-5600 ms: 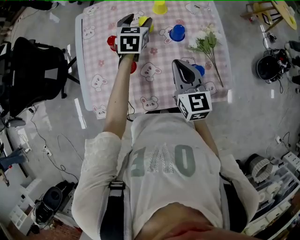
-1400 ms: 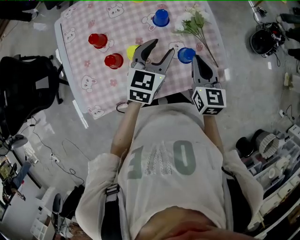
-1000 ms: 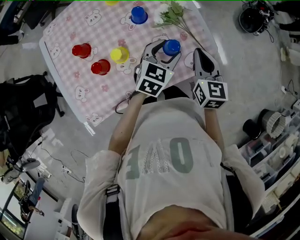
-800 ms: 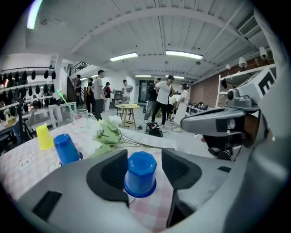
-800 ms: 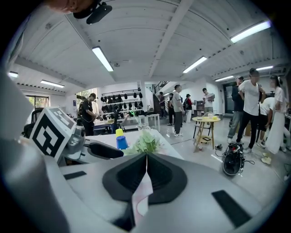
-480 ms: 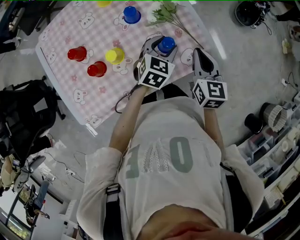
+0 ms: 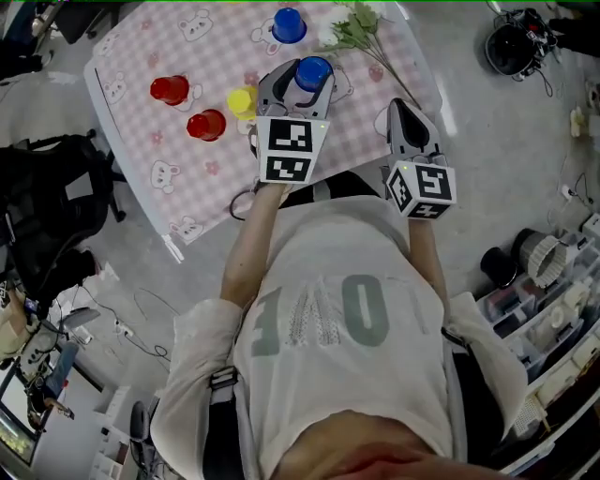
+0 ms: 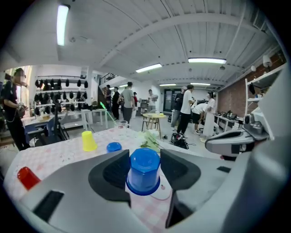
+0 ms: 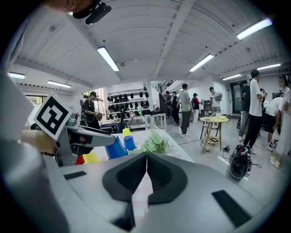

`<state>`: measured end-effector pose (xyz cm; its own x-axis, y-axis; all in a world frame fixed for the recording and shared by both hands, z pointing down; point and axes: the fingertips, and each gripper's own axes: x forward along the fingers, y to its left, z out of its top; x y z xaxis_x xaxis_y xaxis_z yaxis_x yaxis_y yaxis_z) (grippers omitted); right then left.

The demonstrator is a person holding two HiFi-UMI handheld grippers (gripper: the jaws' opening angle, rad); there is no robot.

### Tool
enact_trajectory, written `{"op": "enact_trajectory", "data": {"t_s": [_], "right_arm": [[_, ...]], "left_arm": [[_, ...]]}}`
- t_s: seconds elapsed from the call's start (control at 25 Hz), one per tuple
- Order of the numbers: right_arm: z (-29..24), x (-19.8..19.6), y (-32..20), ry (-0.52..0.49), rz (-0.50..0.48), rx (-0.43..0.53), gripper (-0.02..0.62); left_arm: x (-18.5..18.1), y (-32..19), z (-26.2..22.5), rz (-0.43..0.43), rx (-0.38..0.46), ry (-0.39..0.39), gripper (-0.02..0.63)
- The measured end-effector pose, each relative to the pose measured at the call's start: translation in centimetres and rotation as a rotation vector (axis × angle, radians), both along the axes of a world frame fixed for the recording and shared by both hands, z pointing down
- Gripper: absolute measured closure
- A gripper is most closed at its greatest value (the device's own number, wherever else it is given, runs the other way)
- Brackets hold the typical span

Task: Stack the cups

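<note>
Blue cup (image 7: 312, 73) has left its spot, clamped in your left tongs (image 8: 144, 157), whose jaws just closed; right tongs (image 9: 146, 157) shut, empty. Next, carry it to the far blue cup (image 7: 288, 23).

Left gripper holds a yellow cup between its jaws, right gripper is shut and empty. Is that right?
Not quite. The left gripper holds a blue cup, not a yellow one; its jaws have just been closing on it, as the left gripper view shows. The right gripper is shut and empty.
</note>
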<state>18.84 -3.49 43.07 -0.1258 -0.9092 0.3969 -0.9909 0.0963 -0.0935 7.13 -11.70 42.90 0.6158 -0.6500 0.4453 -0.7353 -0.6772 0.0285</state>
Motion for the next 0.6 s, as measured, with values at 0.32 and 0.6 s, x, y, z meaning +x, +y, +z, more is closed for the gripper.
{"op": "enact_trajectory", "data": {"t_s": [0.32, 0.6], "right_arm": [[0.0, -1.8, -1.0, 0.016, -0.064, 0.005, 0.566], [0.4, -2.2, -1.2, 0.012, -0.083, -0.005, 0.566]], "left_arm": [[-5.2, -1.5, 1.7, -0.163, -0.049, -0.021, 0.377], [-5.4, -1.3, 3.7, -0.176, -0.085, -0.043, 0.377]]}}
